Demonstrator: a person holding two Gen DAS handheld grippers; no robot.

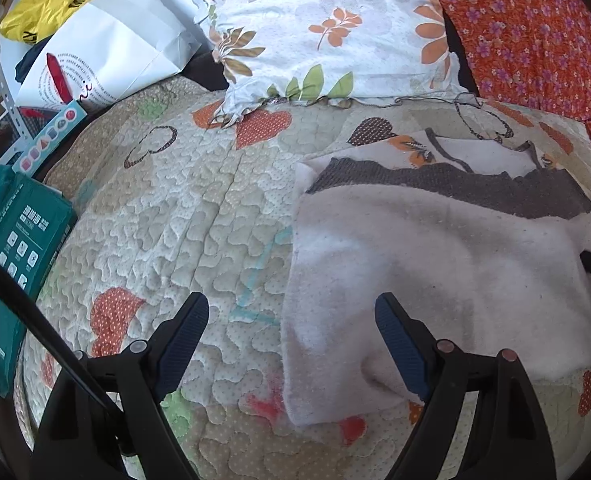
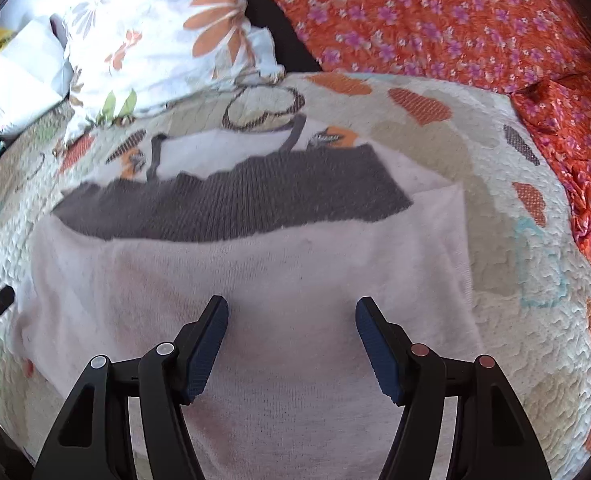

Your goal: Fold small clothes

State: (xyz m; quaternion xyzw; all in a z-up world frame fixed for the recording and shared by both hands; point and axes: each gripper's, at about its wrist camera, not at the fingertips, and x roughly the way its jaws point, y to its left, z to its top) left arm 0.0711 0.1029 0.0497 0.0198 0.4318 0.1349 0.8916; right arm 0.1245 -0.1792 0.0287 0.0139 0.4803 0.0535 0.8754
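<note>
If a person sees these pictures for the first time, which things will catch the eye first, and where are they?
First comes the pale knit garment with a dark grey band, lying flat on the quilted bedspread in the middle. Both the left gripper and the right gripper stand open above it, holding nothing. Behind it lie a floral pillow and a bright orange flowered cloth.

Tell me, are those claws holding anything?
Nothing is held. The left claw and right claw both stand open above the white garment, gripping no part.
</note>
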